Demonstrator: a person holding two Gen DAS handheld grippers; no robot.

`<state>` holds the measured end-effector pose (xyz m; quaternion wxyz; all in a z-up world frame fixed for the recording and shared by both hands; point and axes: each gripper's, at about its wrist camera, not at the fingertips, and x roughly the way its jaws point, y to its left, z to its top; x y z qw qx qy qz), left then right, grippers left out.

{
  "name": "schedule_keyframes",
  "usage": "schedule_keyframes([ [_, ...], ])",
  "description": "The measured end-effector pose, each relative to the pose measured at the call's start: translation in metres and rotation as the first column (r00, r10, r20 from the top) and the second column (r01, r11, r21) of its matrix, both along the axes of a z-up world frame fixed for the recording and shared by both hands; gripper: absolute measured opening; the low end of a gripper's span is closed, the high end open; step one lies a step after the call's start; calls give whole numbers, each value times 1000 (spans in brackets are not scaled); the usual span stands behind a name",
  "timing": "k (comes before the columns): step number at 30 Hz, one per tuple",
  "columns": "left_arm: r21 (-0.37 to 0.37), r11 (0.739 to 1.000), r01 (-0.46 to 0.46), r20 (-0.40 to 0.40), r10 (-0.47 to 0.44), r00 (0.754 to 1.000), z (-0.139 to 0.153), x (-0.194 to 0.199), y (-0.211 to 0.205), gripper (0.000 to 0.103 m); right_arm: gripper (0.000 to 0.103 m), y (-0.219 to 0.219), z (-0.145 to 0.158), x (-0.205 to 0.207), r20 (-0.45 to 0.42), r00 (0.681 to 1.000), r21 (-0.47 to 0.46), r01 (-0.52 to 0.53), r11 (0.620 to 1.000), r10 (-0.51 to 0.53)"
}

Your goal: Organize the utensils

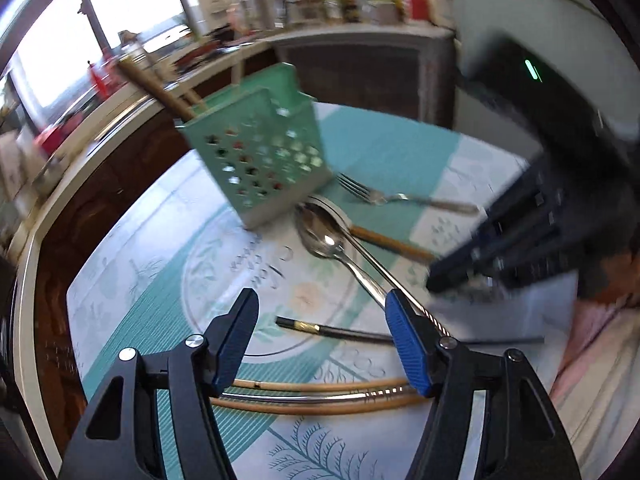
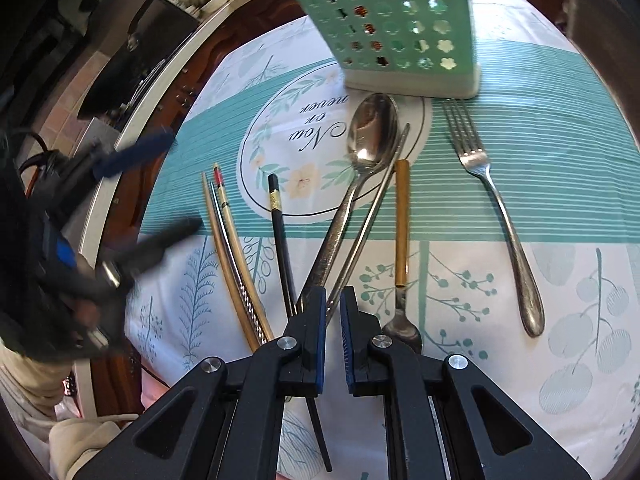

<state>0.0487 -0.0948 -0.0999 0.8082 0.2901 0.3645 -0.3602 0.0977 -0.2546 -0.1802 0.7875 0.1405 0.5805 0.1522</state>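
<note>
Right tool (image 2: 331, 298) pinching metal chopstick (image 2: 374, 206), spoon (image 2: 370, 132) alongside

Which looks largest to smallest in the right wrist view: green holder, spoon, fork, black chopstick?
1. Green holder, though cut off by the frame.
2. Spoon, black chopstick, fork: similar lengths, unsure, since the right gripper hides two lower ends.

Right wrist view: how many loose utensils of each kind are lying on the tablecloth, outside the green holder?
Chopsticks: 5 (2 bamboo, 2 metal, 1 black)
Spoon: 1
Fork: 1
Wooden-handled utensil, kind unclear: 1
Total: 8
</note>
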Motion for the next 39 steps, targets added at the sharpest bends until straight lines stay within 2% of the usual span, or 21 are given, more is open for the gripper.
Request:
schedule_keyframes([
  [4, 89, 985, 145, -16, -144, 989, -20, -8, -11, 56, 8, -1, 3, -3, 6, 1000, 6, 15, 1000, -15],
  [9, 174, 935, 309, -41, -307, 951, -36, -20, -24, 56, 8, -5, 4, -5, 5, 1000, 17, 29, 999, -29],
  [15, 269, 839, 472, -63, -474, 878, -49, -36, -34, 56, 8, -15, 2, -5, 3, 999, 31, 51, 998, -51],
  [18, 315, 779, 542, -75, -549, 832, -55, -46, -40, 56, 8, -19, 0, -4, -3, 998, 42, 60, 997, -59],
  [19, 337, 755, 562, -78, -572, 816, -58, -48, -42, 52, 8, -20, -2, -3, -5, 998, 45, 61, 997, -61],
  [23, 368, 698, 614, -120, -619, 776, -62, -50, -51, 36, 8, -22, -3, -2, -4, 998, 55, 63, 996, -63],
  [25, 366, 673, 642, -167, -631, 757, -63, -49, -56, 22, 8, -23, -5, -1, -5, 998, 62, 66, 996, -66],
  [29, 383, 626, 679, -243, -642, 728, -64, -44, -69, 20, 8, -26, -7, 0, -5, 998, 76, 67, 995, -67],
  [31, 380, 608, 697, -310, -626, 715, -63, -40, -78, 13, 8, -28, -8, 0, -3, 998, 83, 69, 994, -69],
  [35, 394, 565, 725, -405, -601, 689, -65, -38, -94, 8, 8, -32, -10, 1, -1, 997, 98, 82, 992, -82],
  [37, 388, 565, 729, -435, -585, 685, -65, -37, -100, 6, 8, -35, -10, 1, 1, 995, 106, 95, 990, -95],
  [39, 370, 583, 723, -445, -572, 689, -63, -33, -104, 4, 8, -41, -10, 2, 3, 994, 116, 108, 987, -110],
])
